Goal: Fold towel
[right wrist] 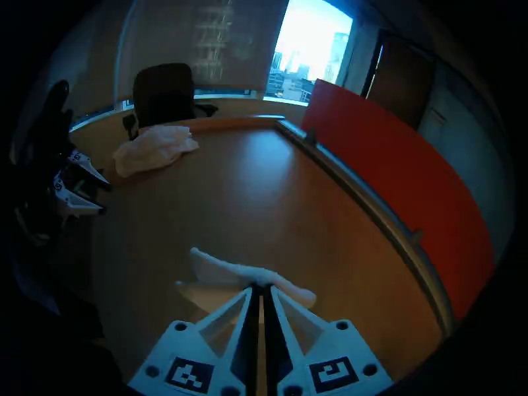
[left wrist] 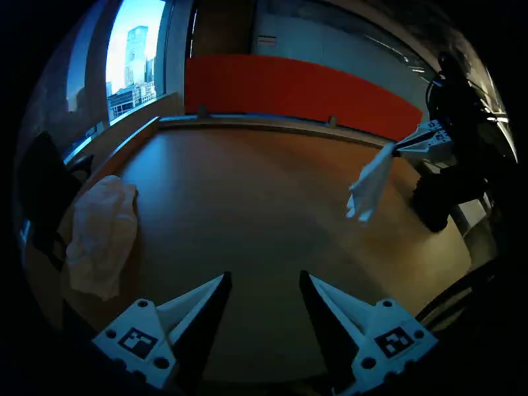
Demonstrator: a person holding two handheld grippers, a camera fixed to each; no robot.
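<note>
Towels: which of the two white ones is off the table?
The small towel pinched by the right tool, hanging free; the crumpled towel lies on the table.

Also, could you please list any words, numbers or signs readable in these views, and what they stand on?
No words or numbers are readable.
Square black-and-white markers on the left hand-held gripper and right hand-held gripper: patterns, not text.
Faint marks on the pale wall panel: too blurred.
</note>
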